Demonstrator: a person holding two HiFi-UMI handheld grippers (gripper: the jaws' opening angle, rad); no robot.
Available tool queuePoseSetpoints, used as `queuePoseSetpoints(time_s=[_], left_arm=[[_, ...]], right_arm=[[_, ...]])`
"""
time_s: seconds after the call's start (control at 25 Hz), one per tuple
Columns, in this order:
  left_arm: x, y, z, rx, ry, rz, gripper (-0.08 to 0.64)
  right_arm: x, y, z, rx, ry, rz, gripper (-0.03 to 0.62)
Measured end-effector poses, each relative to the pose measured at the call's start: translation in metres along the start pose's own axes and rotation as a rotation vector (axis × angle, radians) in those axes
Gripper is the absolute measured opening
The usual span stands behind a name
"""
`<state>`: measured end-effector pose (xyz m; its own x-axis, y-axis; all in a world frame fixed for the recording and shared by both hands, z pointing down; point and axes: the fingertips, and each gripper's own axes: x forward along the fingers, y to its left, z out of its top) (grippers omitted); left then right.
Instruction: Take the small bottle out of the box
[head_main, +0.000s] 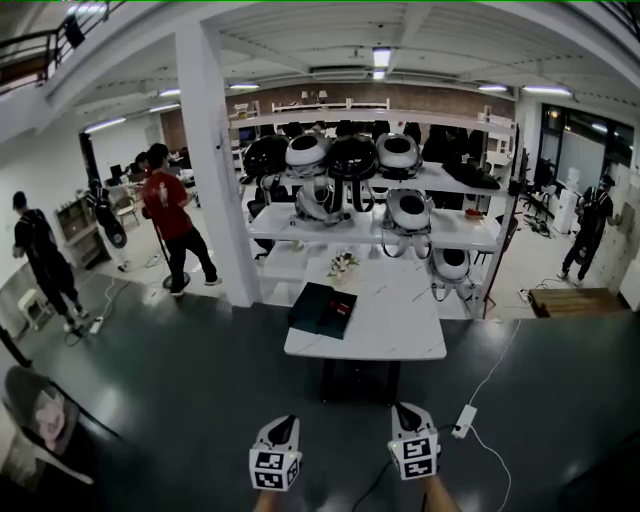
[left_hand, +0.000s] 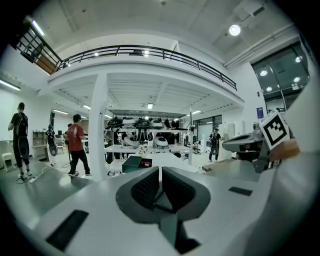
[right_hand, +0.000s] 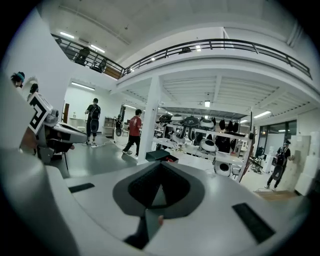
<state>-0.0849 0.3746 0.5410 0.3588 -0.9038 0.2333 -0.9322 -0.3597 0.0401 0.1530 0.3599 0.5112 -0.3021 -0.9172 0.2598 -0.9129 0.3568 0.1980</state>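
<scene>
Clearly nothing's in reach yet: left gripper (head_main: 285, 428) & right gripper (head_main: 404, 412) both have jaws pressed together on nothing, well short of the white table (head_main: 400, 325), where the dark box (head_main: 318, 305) sits at the top's 8 o'clock corner, 12 o'clock from the grippers, w/ a red item (head_main: 343, 308) inside; the small bottle itself is too small to pick out. Risk, IMO: the box is right at that edge, so a nudge on approach could shove it off, & reaching in w/ jaws unopened would only knock the bottle over. No legible text or brand, only square markers on the 2 cubes.
</scene>
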Motion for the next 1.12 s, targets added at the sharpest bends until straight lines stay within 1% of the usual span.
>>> queuePoseSetpoints(time_s=[0.08, 0.2, 0.4, 0.68, 0.92, 1.12], left_arm=[[0.003, -0.005, 0.002, -0.009, -0.002, 0.008, 0.035], [0.008, -0.011, 0.004, -0.029, -0.005, 0.023, 0.035], [0.018, -0.031, 0.0, -0.004, 0.02, 0.029, 0.035], [0.036, -0.051, -0.01, -0.009, 0.04, 0.026, 0.035], [0.055, -0.038, -0.011, -0.015, 0.041, 0.04, 0.035], [0.083, -0.024, -0.008, -0.015, 0.045, 0.027, 0.035]], right_arm=[[0.001, -0.005, -0.002, -0.01, 0.003, 0.009, 0.02], [0.002, -0.013, -0.007, 0.005, 0.005, 0.022, 0.02], [0.005, -0.027, -0.014, 0.013, 0.008, 0.047, 0.02], [0.013, -0.042, -0.029, 0.033, 0.017, 0.064, 0.02], [0.032, -0.045, -0.036, 0.035, 0.026, 0.078, 0.02], [0.062, -0.047, -0.035, 0.029, 0.042, 0.081, 0.02]])
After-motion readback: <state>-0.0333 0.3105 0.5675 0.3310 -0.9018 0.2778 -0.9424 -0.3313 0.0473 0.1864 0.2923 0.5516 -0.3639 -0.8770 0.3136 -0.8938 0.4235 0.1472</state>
